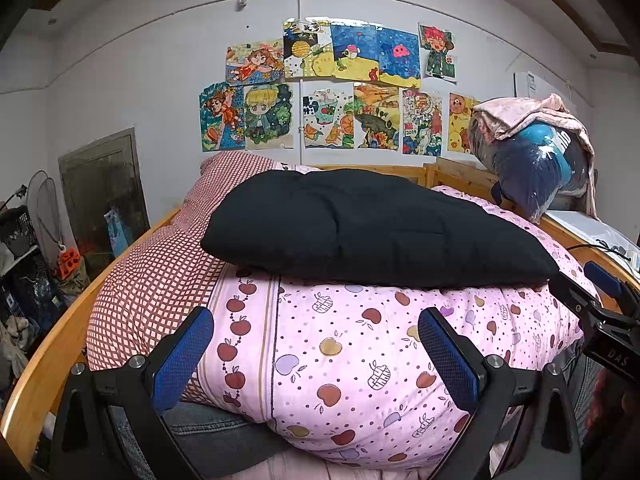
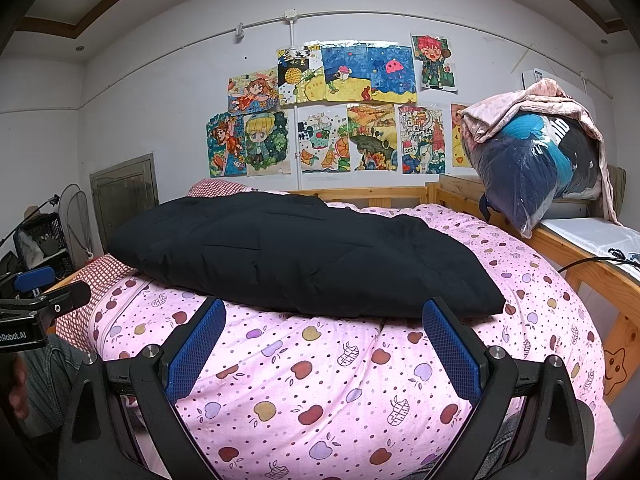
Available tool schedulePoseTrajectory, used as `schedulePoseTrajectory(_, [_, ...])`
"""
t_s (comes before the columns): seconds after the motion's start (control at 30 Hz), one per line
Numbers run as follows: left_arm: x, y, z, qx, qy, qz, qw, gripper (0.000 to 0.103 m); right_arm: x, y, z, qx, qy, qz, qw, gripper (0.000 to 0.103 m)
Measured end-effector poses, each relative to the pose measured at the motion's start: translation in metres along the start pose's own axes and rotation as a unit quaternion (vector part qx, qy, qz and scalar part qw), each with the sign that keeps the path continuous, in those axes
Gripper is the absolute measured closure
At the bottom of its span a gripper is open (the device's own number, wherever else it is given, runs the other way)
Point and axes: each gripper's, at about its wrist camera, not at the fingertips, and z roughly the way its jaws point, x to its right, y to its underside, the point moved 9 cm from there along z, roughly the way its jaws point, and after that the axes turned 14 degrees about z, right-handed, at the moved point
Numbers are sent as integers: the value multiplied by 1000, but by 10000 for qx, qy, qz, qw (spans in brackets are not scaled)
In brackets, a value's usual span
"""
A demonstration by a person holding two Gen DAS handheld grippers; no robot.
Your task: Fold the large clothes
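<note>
A black padded garment [image 1: 360, 228] [image 2: 296, 256] lies folded into a thick flat bundle on top of a pink apple-print quilt [image 1: 340, 352] [image 2: 320, 372]. My left gripper [image 1: 316, 328] is open, its blue pads wide apart, held in front of the quilt and short of the garment's near edge. My right gripper [image 2: 324, 320] is open too, with its fingertips just below the garment's front edge and nothing between them. In the left wrist view the right gripper [image 1: 600, 312] shows at the right border. The left gripper [image 2: 36, 300] appears at the left border of the right wrist view.
A red-checked pillow [image 1: 160, 260] lies left of the quilt. The bed has a wooden frame [image 1: 44, 360] [image 2: 592, 276]. A clear bag of clothes [image 2: 536, 168] under a pink cloth sits on the neighbouring bed at the right. Drawings [image 2: 332, 108] cover the wall; clutter and a fan [image 2: 76, 216] stand left.
</note>
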Motion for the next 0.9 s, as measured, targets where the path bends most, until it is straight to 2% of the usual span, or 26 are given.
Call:
schedulePoseTrajectory(0.3, [0,0,-1,25,155,-9,9999,0,0,1,0,6,-3,5,10000,6])
schedulePoseTrajectory(0.53, [-1,0,-4,29,25,9,10000,0,-1,1,0,-1,1,8,10000,6])
schedulePoseTrajectory(0.9, [-6,1,-4,47,25,-23,10000,0,0,7,0,-38,0,26,10000,6])
